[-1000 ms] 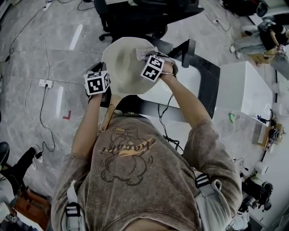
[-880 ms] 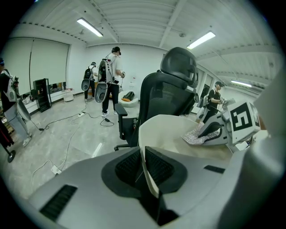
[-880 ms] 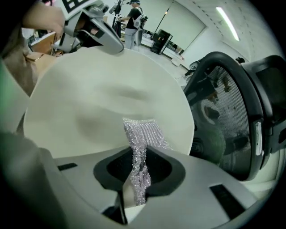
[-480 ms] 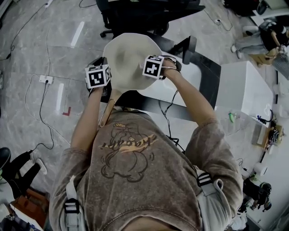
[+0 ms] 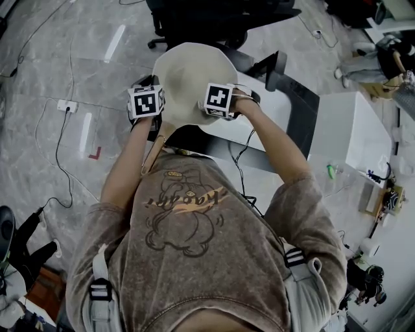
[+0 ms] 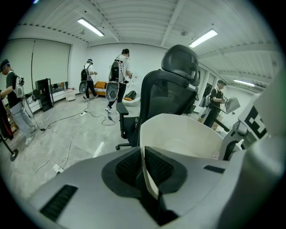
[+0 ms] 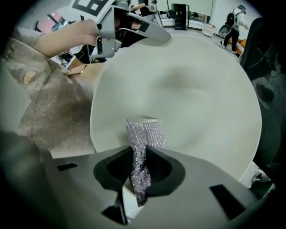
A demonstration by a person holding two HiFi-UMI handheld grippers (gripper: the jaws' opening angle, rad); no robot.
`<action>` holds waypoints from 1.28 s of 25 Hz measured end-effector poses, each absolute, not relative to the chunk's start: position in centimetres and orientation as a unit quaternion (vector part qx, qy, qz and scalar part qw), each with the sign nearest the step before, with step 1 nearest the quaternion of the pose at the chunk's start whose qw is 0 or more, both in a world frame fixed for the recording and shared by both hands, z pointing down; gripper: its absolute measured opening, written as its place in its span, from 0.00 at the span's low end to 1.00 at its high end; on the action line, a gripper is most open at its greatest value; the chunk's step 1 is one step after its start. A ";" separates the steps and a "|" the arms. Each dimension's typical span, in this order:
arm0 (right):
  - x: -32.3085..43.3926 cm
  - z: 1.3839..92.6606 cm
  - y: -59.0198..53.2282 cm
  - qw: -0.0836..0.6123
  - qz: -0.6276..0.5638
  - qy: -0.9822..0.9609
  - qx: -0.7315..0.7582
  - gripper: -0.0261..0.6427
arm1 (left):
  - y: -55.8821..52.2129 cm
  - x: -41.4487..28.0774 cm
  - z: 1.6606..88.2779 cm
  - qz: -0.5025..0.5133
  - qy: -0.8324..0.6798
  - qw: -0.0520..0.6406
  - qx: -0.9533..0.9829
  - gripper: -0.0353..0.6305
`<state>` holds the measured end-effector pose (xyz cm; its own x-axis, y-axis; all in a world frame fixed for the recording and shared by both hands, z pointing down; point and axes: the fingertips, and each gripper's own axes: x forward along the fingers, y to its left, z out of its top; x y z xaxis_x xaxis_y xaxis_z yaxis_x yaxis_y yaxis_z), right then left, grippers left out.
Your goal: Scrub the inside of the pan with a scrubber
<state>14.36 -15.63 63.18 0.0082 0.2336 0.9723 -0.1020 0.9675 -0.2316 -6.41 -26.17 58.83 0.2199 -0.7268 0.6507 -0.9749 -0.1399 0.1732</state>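
Observation:
A cream pan (image 5: 191, 81) is held up in front of the person, with its wooden handle (image 5: 154, 159) pointing down toward the chest. My left gripper (image 5: 159, 115) is shut on the pan's rim (image 6: 149, 179), which runs thin between the black pads. The pan's bowl (image 6: 183, 136) opens to the right of it. My right gripper (image 7: 139, 172) points steeply down, shut on a silver mesh scrubber (image 7: 143, 138). The scrubber's free end lies against the pan's pale inside (image 7: 196, 98). My left gripper (image 7: 129, 29) shows on the pan's far rim in the right gripper view.
A black office chair (image 5: 194, 19) stands beyond the pan. A white table (image 5: 350, 123) on a black frame (image 5: 298, 110) is at the right. Cables and a power strip (image 5: 65, 105) lie on the grey floor. Several people (image 6: 120, 74) stand far off.
My right gripper has tipped more steeply down and swept the scrubber across the pan's inside toward the person. The left gripper keeps its hold on the rim.

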 end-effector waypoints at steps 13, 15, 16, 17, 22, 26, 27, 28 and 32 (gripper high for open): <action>7.8 63.9 -12.8 0.643 0.172 -0.743 -0.073 0.17 | -26.4 -6.3 59.2 0.206 -0.589 0.304 0.720 0.11; 6.8 64.0 -12.9 0.635 0.176 -0.749 -0.072 0.17 | -26.3 -6.4 59.0 0.207 -0.592 0.303 0.718 0.11; 6.3 64.1 -13.0 0.629 0.180 -0.753 -0.070 0.17 | -26.4 -6.4 59.0 0.205 -0.592 0.302 0.718 0.11; 5.7 64.2 -13.1 0.623 0.184 -0.757 -0.068 0.17 | -26.4 -6.4 58.9 0.204 -0.592 0.302 0.719 0.11; 3.2 65.0 -14.0 0.597 0.199 -0.776 -0.045 0.17 | -26.2 -6.1 59.3 0.202 -0.586 0.308 0.722 0.11; 1.7 65.6 -15.3 0.589 0.190 -0.785 -0.028 0.17 | -26.1 -6.3 59.2 0.201 -0.587 0.314 0.719 0.11; 1.4 65.7 -15.8 0.586 0.188 -0.787 -0.022 0.17 | -26.1 -6.3 59.2 0.201 -0.586 0.316 0.718 0.11; 1.2 65.7 -16.3 0.584 0.186 -0.790 -0.014 0.17 | -26.1 -6.3 59.1 0.201 -0.586 0.316 0.718 0.11; 0.0 66.0 -19.2 0.575 0.166 -0.800 0.026 0.17 | -26.2 -6.4 59.0 0.202 -0.586 0.316 0.718 0.11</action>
<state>-0.02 -19.15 65.95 -0.3365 0.1493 0.9298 -0.2336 0.9433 -0.2360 -6.43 -26.22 59.02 0.2321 -0.7139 0.6607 -0.9694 -0.1139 0.2175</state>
